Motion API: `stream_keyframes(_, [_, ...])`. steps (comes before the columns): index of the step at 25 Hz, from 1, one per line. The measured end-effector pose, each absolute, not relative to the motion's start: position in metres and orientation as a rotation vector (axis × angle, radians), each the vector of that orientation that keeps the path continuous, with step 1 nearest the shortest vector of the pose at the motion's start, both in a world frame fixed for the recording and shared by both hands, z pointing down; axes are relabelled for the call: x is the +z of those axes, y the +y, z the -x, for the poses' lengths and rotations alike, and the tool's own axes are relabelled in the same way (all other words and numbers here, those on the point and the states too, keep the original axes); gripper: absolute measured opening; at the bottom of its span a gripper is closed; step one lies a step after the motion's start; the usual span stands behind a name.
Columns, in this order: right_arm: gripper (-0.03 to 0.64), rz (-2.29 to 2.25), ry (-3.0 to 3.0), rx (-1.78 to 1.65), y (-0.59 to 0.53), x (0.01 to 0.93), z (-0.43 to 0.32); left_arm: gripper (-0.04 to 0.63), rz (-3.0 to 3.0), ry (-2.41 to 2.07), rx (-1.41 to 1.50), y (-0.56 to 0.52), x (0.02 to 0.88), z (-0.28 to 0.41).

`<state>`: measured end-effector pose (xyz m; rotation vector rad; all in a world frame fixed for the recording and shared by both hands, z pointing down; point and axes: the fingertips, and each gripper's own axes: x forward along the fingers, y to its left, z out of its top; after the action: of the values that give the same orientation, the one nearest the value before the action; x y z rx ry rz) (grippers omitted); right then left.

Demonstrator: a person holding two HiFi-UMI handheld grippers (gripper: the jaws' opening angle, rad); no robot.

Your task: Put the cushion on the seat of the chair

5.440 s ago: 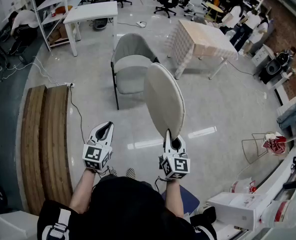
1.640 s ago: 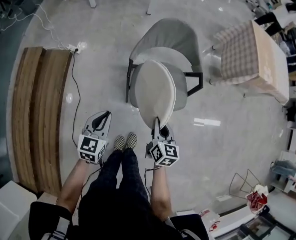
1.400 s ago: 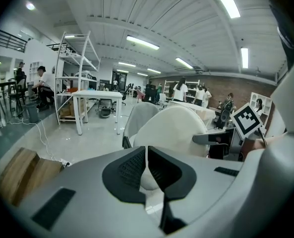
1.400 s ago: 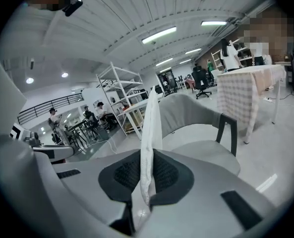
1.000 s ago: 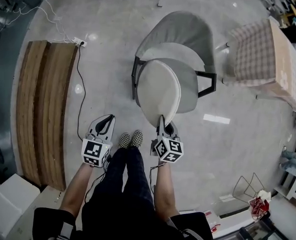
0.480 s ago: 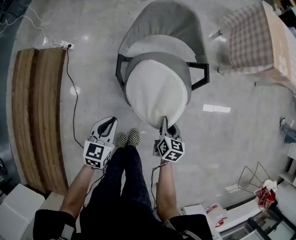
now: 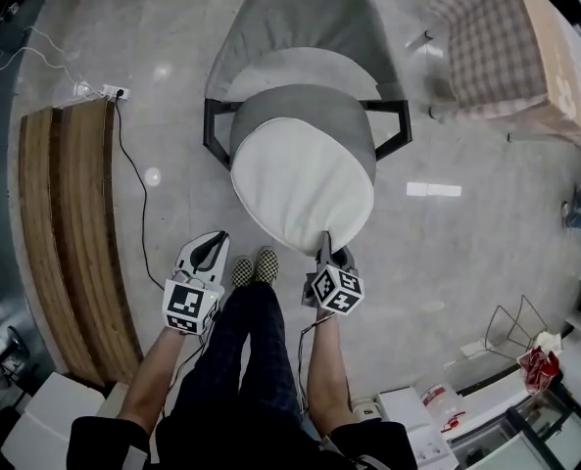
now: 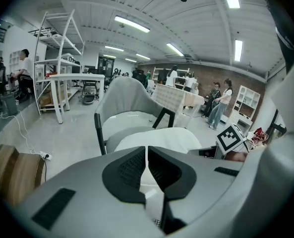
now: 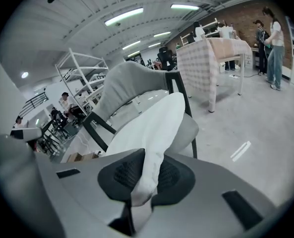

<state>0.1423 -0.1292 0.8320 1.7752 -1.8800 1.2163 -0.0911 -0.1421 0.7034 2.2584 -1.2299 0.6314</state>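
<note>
A round white cushion (image 7: 303, 178) lies nearly flat over the grey seat of the chair (image 7: 310, 27), covering most of the seat. My right gripper (image 7: 326, 250) is shut on the cushion's near edge; in the right gripper view the white cushion (image 9: 149, 128) runs out from between the dark pads toward the chair (image 9: 124, 86). My left gripper (image 7: 205, 253) hangs left of the cushion, jaws together with nothing between them. In the left gripper view the cushion (image 8: 159, 138) and the chair (image 8: 122, 95) lie ahead.
A wooden bench (image 7: 70, 233) runs along the left, with a power strip (image 7: 104, 92) and cable beside it. A table with a checked cloth (image 7: 510, 47) stands at the upper right. The person's feet (image 7: 254, 267) are just short of the chair.
The cushion has tipped from steeply tilted to nearly flat and sunk onto the seat. Both grippers have moved down; the chair now sits closer in the head view.
</note>
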Motion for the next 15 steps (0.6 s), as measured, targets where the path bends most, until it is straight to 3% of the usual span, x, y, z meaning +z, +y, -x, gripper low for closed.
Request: stream_keyframes(15, [0.066,-1.897,-1.803,1.474,-0.105,0.928,-0.162,0.031,-2.28,-1.126,0.692,-0.14,0.766,0.074])
